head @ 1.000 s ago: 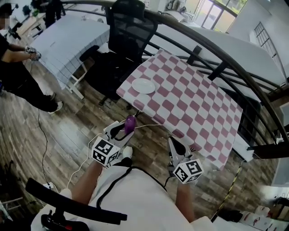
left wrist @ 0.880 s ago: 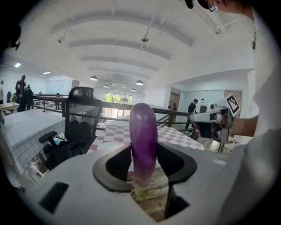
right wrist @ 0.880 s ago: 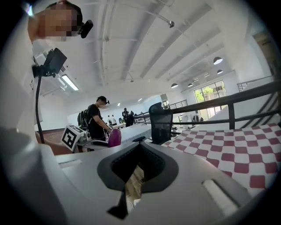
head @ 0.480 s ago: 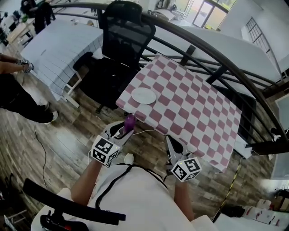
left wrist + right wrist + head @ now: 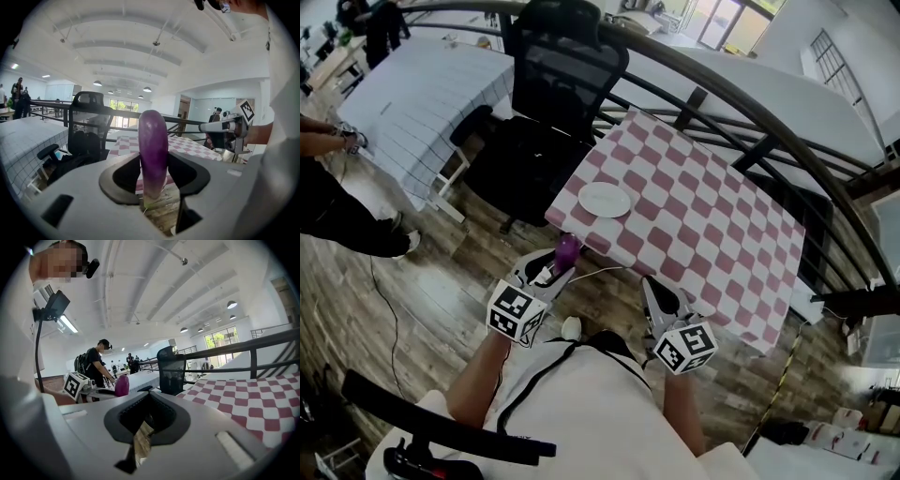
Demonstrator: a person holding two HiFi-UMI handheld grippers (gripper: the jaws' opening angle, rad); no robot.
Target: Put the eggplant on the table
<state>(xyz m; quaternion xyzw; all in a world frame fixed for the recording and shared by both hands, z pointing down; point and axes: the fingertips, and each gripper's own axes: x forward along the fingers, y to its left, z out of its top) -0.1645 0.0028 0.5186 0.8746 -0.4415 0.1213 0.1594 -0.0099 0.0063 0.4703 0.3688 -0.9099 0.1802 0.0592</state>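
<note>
Carrying step, by my reading: nothing has been set down yet.

Nearest: the left gripper [image 5: 555, 267] is clamped on the eggplant [image 5: 568, 249]. Its jaws press on both sides of the lower half. The eggplant stands upright, pale green end down, purple top poking clear above the jaws. The right gripper [image 5: 652, 286] is alongside and well apart from it, jaws together on nothing.

Below both: wood floor [image 5: 441, 281]. Neither gripper is over the table.

Next out: the table [image 5: 712, 225], under a pink-and-white checked cloth that drapes over the near edge. That edge lies just beyond the eggplant in the head view. A white plate [image 5: 605, 200] sits near the left corner; the rest of the cloth looks bare.

Farthest: a black office chair [image 5: 558, 80] and a dark railing [image 5: 750, 112] behind the table.

Doing it well, as I judge it:
- Carry the eggplant past the hanging cloth edge before lowering, so it lands on the top and not on the drape.
- Aim for bare cloth right of the plate.
- Tip it onto its side; it would likely topple on that narrow end.
- Release only once the cloth takes its weight, then watch for rolling.
- Hold the right gripper clear.
</note>
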